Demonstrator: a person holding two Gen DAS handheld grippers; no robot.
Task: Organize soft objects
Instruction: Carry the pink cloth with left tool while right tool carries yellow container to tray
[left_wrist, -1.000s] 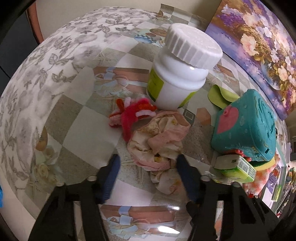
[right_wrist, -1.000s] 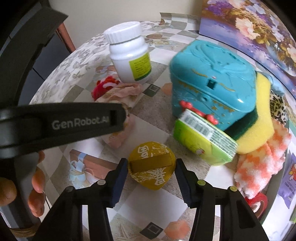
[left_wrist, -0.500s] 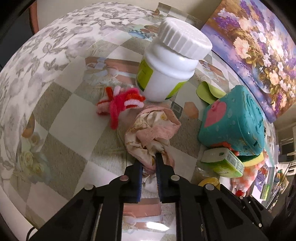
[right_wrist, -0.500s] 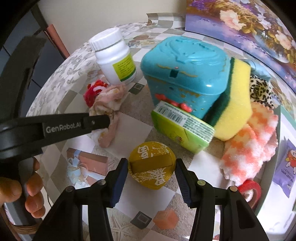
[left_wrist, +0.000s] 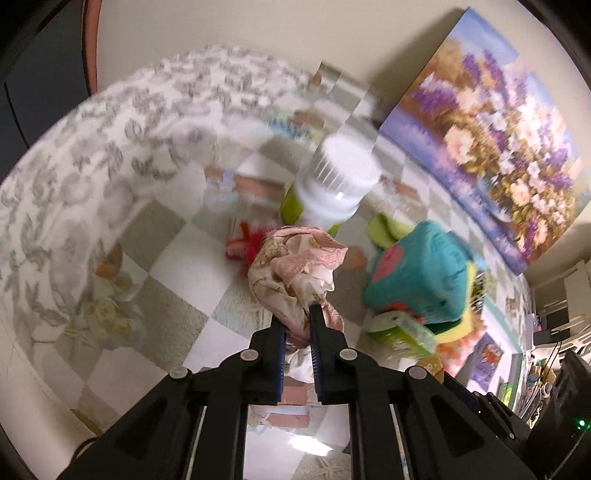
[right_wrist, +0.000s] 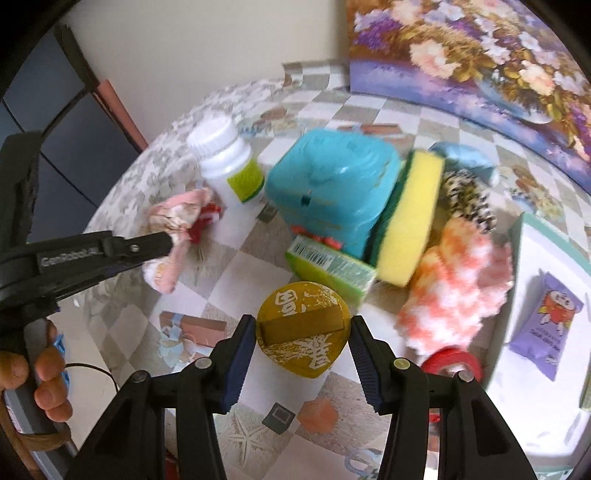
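one crumpled pink floral cloth (left_wrist: 295, 273) hangs pinched in the left gripper (left_wrist: 297, 332) above the checked counter (left_wrist: 173, 280); right gripper (right_wrist: 301, 343) fingers clamp a gold disc (hard-looking). step: carrying; next needs a soft-goods spot, perhaps beside the fluffy orange cloth (right_wrist: 458, 280).

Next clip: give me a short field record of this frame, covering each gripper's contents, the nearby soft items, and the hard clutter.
left gripper: shut on pink floral cloth, which hangs clear of the table
right gripper: shut on gold round container
soft items on table: yellow sponge, orange-white fluffy cloth, red yarn toy
hard clutter: white pill bottle, teal box
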